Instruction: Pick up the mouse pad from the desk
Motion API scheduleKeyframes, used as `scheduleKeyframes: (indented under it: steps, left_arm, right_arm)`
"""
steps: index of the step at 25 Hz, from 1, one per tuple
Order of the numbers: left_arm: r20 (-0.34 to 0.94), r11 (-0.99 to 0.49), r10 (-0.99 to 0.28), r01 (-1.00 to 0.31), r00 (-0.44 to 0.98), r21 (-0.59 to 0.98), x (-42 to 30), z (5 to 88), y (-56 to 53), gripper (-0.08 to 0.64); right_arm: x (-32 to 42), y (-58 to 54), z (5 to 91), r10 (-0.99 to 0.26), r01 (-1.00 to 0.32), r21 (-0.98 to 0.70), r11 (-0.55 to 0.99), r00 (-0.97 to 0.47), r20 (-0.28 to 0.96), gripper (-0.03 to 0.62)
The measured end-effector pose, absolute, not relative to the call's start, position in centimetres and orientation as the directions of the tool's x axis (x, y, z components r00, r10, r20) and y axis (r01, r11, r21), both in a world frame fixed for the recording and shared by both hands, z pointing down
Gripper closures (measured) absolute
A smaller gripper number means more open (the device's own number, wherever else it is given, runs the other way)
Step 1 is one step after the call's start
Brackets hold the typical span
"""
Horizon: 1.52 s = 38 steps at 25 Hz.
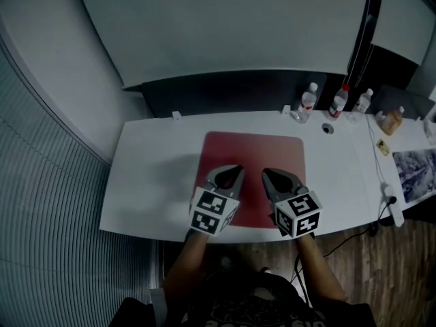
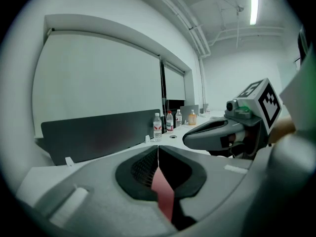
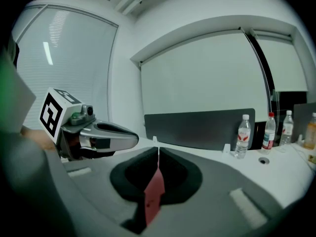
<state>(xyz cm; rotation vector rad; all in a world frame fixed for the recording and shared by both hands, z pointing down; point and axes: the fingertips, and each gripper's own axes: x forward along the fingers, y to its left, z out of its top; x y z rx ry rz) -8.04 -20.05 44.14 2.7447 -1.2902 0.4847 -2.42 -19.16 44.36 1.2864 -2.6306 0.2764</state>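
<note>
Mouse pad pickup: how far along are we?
Done: nothing yet. The mouse pad lies flat on the desk. In hand: the left gripper and right gripper hover over its near half, fingers shut and empty. Left to do: open the fingers, grip an edge, lift.

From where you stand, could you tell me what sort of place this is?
Probably an office: a white desk with a red mouse pad, a dark divider panel behind it, and water bottles.
</note>
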Motion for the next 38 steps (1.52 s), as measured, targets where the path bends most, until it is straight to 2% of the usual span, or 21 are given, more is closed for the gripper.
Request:
scheduleKeyframes:
  steps: [10, 22, 30, 38]
  left_arm:
    - [0.374, -0.697, -0.694, -0.705, 0.615, -0.135, -12.4, 48.3, -22.3, 0.554]
    - [0.479, -0.666, -0.671, -0.744, 0.566, -0.054, -17.2, 54.8, -25.4, 0.552]
    - [0.553, -0.601, -0.686, -0.796, 0.473, -0.066, -18.6, 58.2, -27.5, 0.548]
    - [0.613, -0.570, -0.666, -0.820, 0.426, -0.050, -19.1, 61.1, -28.4, 0.451]
  right_arm:
    - [-1.9, -20.8, 47.9, -0.805, -0.861, -0.091, 0.500, -0.501, 0.317, 0.586]
    - [2.5, -21.9, 53.0, -0.827, -0.916, -0.113, 0.384, -0.396, 0.400, 0.538]
    - [6.7, -23.0, 56.4, -0.810, -0.926, -0.123, 0.356, -0.371, 0.453, 0.488]
    - [9.7, -24.3, 59.4, -0.781, -0.932, -0.119, 0.342, -0.353, 0.515, 0.448]
